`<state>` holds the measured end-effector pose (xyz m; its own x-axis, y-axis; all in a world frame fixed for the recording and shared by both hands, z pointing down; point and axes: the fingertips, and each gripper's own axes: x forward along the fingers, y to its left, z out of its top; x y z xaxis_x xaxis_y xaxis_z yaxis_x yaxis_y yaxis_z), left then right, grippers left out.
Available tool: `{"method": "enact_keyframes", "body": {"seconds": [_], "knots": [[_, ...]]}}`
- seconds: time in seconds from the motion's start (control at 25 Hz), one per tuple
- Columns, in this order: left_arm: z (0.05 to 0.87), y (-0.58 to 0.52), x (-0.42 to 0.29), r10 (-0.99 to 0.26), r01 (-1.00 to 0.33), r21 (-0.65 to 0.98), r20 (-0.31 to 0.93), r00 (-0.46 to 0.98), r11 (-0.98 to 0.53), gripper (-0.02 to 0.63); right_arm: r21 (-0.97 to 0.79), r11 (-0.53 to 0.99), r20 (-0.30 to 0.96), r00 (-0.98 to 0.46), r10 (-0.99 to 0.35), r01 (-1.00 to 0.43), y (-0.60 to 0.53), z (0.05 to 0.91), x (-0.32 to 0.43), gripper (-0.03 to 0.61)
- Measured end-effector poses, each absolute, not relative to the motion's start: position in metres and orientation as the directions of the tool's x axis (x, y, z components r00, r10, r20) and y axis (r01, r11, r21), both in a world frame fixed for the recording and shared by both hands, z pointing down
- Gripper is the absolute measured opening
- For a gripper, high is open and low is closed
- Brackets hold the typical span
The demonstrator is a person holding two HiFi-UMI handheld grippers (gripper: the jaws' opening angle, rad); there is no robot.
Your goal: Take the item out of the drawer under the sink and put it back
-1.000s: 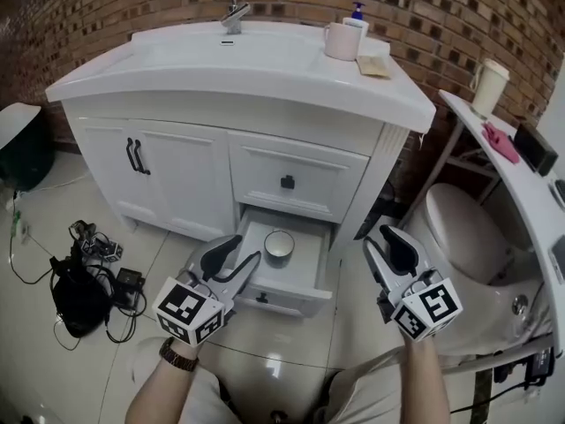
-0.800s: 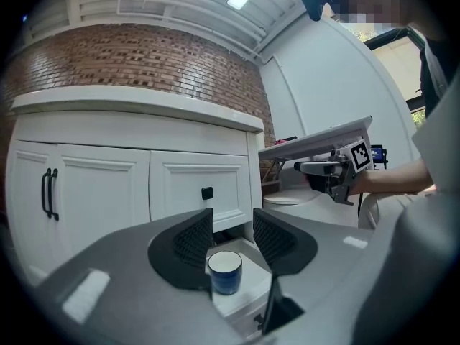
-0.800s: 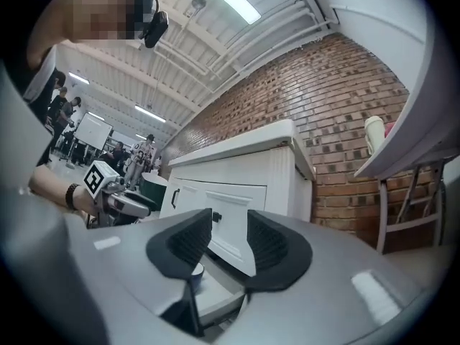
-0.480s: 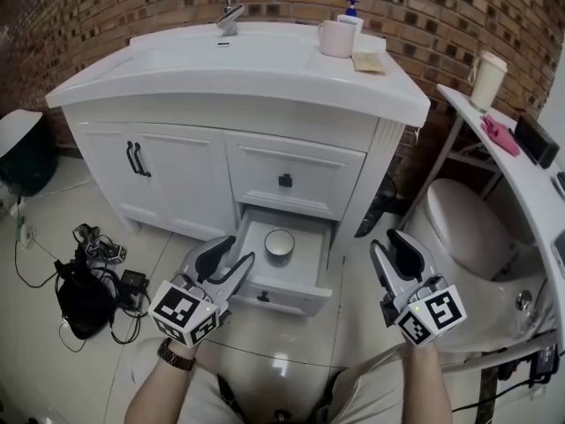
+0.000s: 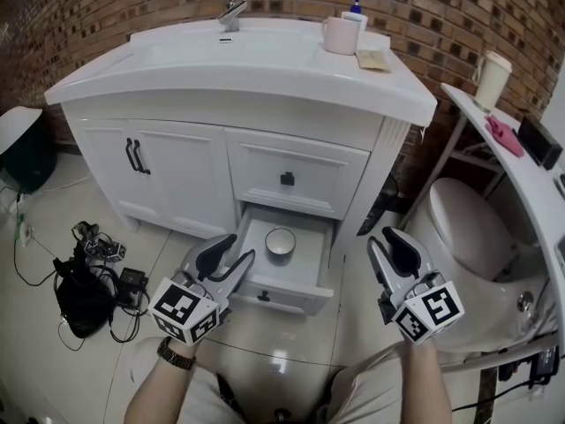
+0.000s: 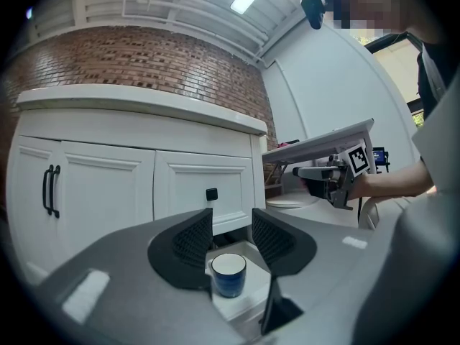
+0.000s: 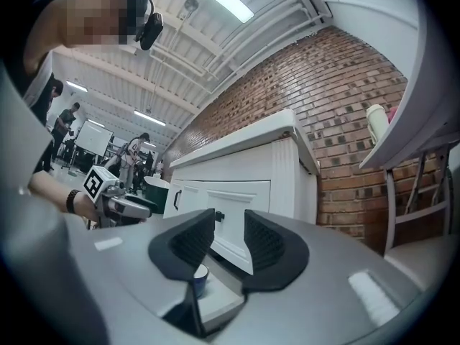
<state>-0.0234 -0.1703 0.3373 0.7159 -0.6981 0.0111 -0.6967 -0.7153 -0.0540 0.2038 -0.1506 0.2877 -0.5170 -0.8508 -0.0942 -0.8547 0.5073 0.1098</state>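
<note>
The lower drawer (image 5: pixel 291 294) under the sink stands pulled out. A small blue cup with a white inside (image 5: pixel 280 241) sits upright in it. My left gripper (image 5: pixel 231 247) hovers just left of the drawer's front corner, jaws slightly apart and empty. In the left gripper view the cup (image 6: pixel 228 274) shows beyond the left gripper (image 6: pixel 232 236), not between its pads. My right gripper (image 5: pixel 388 239) hangs right of the drawer, away from it, its jaws closing to shut with nothing between them. The right gripper view shows the right gripper (image 7: pixel 229 239) and the cup (image 7: pixel 200 279) low at the left.
The white vanity (image 5: pixel 177 162) has double doors at the left and a shut upper drawer (image 5: pixel 288 180). A mug (image 5: pixel 340 35) and a soap bottle stand on the counter. A toilet (image 5: pixel 468 228) is close at the right. A dark bag with cables (image 5: pixel 84 281) lies on the floor at the left.
Hardly anything: both grippers keep nearly the same places beside the open drawer, and the cup has not moved.
</note>
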Motion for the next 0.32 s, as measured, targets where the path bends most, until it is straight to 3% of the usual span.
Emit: {"method": "enact_keyframes", "body": {"seconds": [0.32], "knots": [[0.3315, -0.1678, -0.0248, -0.702, -0.7, -0.059, 0.032, 0.711, -0.712, 0.184, 0.104, 0.522, -0.083, -0.53, -0.844, -0.847, -0.1523, 0.2903, 0.1961, 0.132]]}}
